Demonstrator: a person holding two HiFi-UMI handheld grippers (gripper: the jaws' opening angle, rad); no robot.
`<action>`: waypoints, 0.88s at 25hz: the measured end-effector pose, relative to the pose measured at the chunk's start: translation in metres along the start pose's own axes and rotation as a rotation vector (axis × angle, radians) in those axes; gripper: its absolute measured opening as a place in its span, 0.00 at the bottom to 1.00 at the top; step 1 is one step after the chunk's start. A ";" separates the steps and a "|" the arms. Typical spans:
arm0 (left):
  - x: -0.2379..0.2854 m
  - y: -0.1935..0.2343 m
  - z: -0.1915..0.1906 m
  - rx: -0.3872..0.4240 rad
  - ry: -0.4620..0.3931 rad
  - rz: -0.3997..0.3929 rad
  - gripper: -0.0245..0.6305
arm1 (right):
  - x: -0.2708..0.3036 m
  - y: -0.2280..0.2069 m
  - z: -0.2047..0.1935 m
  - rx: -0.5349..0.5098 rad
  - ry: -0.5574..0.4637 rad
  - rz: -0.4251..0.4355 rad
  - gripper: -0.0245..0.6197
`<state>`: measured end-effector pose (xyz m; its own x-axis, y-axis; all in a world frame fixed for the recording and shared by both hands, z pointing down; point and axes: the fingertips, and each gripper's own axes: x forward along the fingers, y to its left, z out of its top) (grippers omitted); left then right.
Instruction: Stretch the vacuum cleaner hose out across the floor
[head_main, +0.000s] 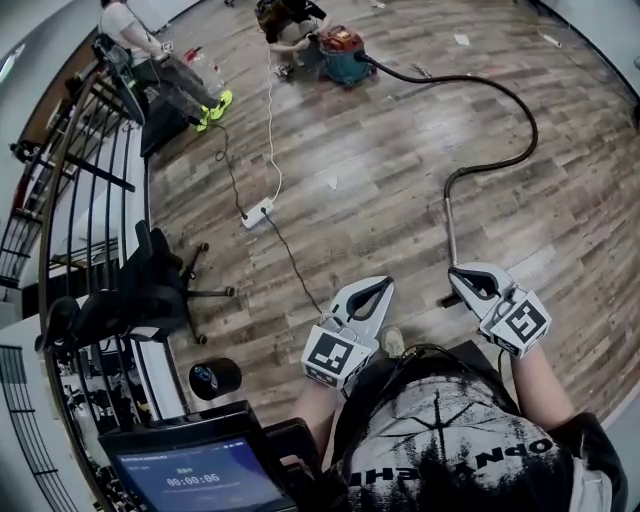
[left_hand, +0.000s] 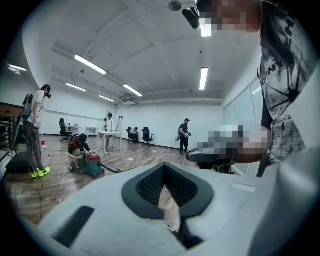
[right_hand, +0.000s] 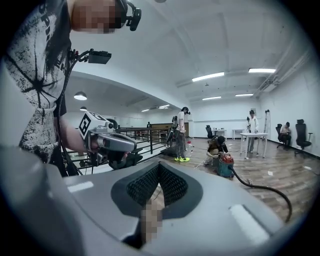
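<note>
Left gripper (head_main: 384, 284), right gripper (head_main: 461, 273) clenched, empty. We judge the hose (head_main: 503, 93) light, bendy; grab its stiff metal pipe (head_main: 451, 225).

A black office chair (head_main: 150, 285) stands on the wooden floor (head_main: 400, 190) beside the dark railing (head_main: 75, 170); a black cylinder (head_main: 215, 378) lies near its base. A white power strip (head_main: 257, 212) lies in the open, a white cable (head_main: 272, 110) running from it toward the far side and a black cable (head_main: 295, 262) toward the near side; a person (head_main: 165, 68) in yellow-green shoes is by the railing's far end; a screen (head_main: 195, 478) showing a timer sits at the bottom edge.
</note>
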<state>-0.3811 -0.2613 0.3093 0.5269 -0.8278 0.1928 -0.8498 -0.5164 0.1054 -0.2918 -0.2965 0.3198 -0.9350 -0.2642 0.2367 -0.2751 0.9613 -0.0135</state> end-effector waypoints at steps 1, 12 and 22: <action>-0.002 0.007 -0.001 -0.006 0.001 -0.005 0.04 | 0.010 -0.001 0.002 0.004 0.001 -0.001 0.05; 0.004 0.057 -0.016 -0.057 0.009 -0.059 0.04 | 0.074 -0.024 0.013 -0.003 0.036 -0.012 0.05; 0.099 0.095 0.025 -0.030 0.045 -0.091 0.04 | 0.090 -0.124 0.028 0.025 -0.021 -0.032 0.05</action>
<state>-0.4091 -0.3973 0.3140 0.6013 -0.7669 0.2242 -0.7989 -0.5815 0.1534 -0.3481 -0.4419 0.3153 -0.9301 -0.2963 0.2172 -0.3099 0.9503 -0.0310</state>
